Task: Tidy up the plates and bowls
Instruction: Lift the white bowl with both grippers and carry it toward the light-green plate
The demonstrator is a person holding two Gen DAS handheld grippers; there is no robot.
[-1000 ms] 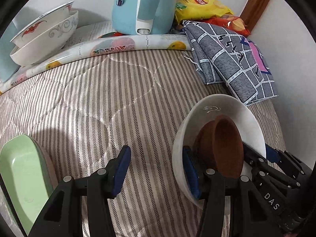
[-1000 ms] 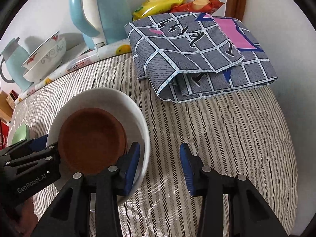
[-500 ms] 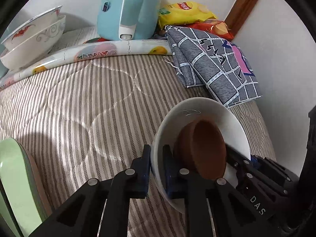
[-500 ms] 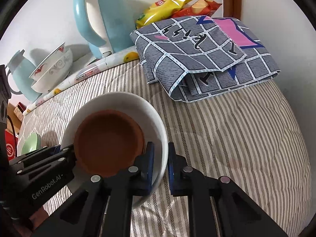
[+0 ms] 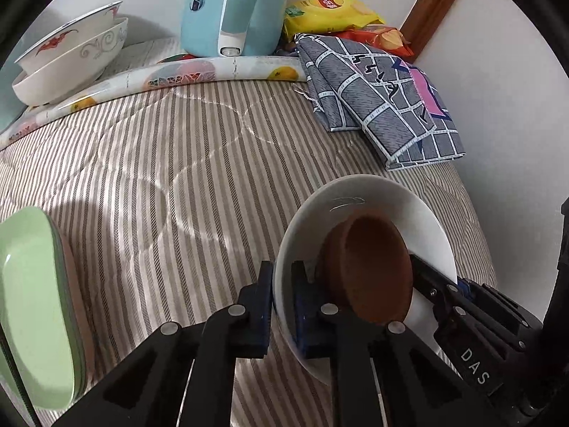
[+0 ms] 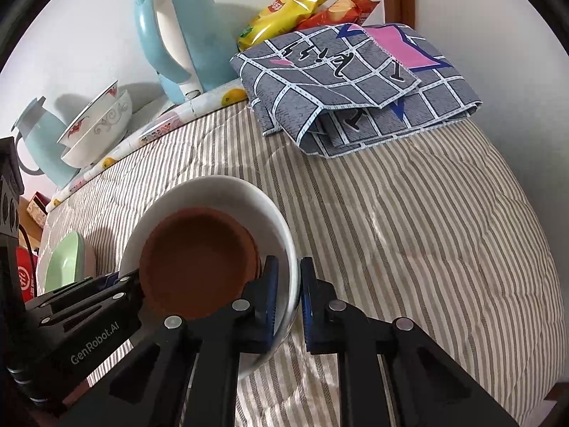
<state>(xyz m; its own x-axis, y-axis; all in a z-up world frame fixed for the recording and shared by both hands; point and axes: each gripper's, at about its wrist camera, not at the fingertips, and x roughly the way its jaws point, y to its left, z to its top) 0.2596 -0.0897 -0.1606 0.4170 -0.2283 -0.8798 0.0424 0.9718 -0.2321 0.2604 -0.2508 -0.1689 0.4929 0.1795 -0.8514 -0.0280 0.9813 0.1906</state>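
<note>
Left claw: squeezed on the white bowl's near rim.
Right claw: squeezed on its other side.
Change: a second ago both claws were wide open; now they pinch, so lifting looks next.
Bowl: white, smooth, tipped, brown bowl inside.
Place: on the striped quilt, near the folded cloth.

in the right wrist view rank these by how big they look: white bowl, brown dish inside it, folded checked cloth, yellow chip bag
1. folded checked cloth
2. white bowl; close to the camera, so its lead over the rest is inflated
3. brown dish
4. yellow chip bag, farthest away and partly hidden
</note>
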